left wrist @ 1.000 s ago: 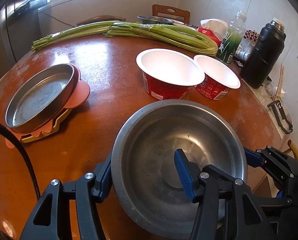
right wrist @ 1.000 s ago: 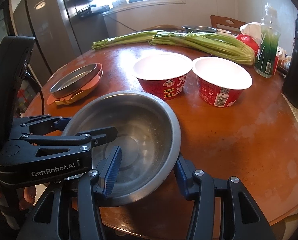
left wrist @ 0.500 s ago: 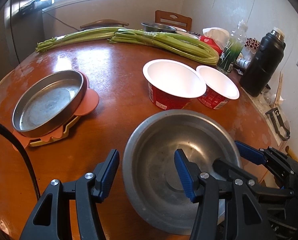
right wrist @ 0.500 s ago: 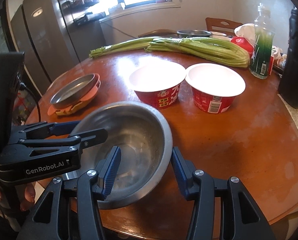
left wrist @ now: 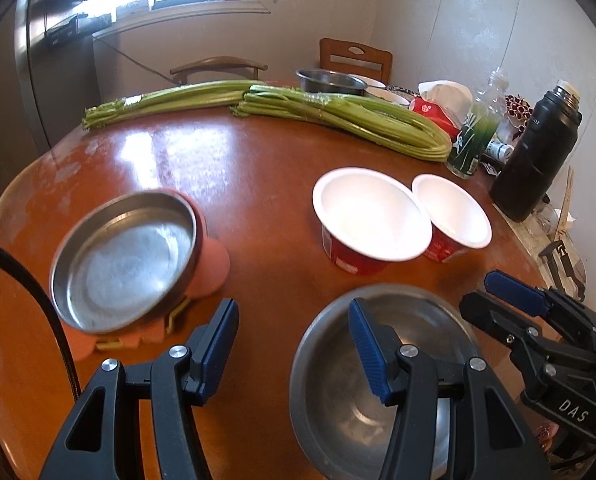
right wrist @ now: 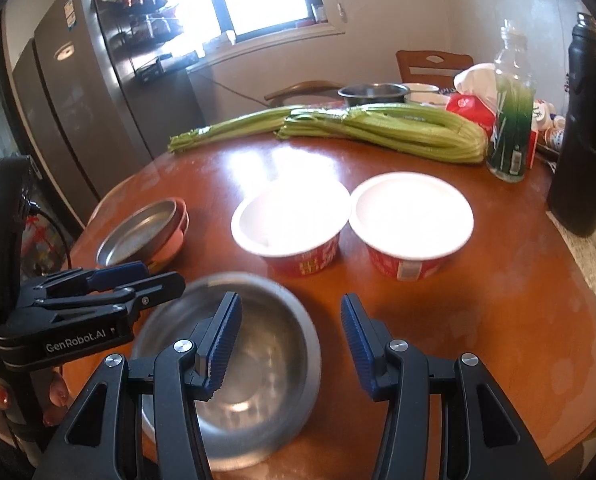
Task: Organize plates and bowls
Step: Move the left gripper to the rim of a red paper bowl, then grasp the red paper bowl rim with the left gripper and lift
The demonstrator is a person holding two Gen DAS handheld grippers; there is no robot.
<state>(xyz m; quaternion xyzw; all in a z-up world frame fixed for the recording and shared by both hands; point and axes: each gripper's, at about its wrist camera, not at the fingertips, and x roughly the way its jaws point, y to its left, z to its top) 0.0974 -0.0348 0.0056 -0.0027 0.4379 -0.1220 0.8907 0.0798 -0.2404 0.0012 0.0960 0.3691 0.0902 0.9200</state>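
A steel bowl [left wrist: 382,380] sits on the round wooden table at its near edge; it also shows in the right wrist view [right wrist: 258,364]. My left gripper [left wrist: 294,352] is open and empty, just left of the bowl. My right gripper [right wrist: 290,340] is open and empty, straddling the bowl's right rim without touching it. A steel plate [left wrist: 126,256] rests on an orange and yellow plate stack at the left; it also shows in the right wrist view [right wrist: 138,232]. Two red paper bowls [left wrist: 370,216] [left wrist: 452,216] stand side by side mid-table.
Celery bundles [left wrist: 338,116] lie across the far side. A black thermos [left wrist: 534,160], a green bottle [left wrist: 474,140], a tissue pack and a small steel bowl [left wrist: 330,80] stand at the back right. A fridge [right wrist: 78,100] is left of the table.
Both grippers have pulled back and up from the steel bowl. The left gripper's jaws were around the bowl's rim and now stand left of it. The bowl stays on the table.
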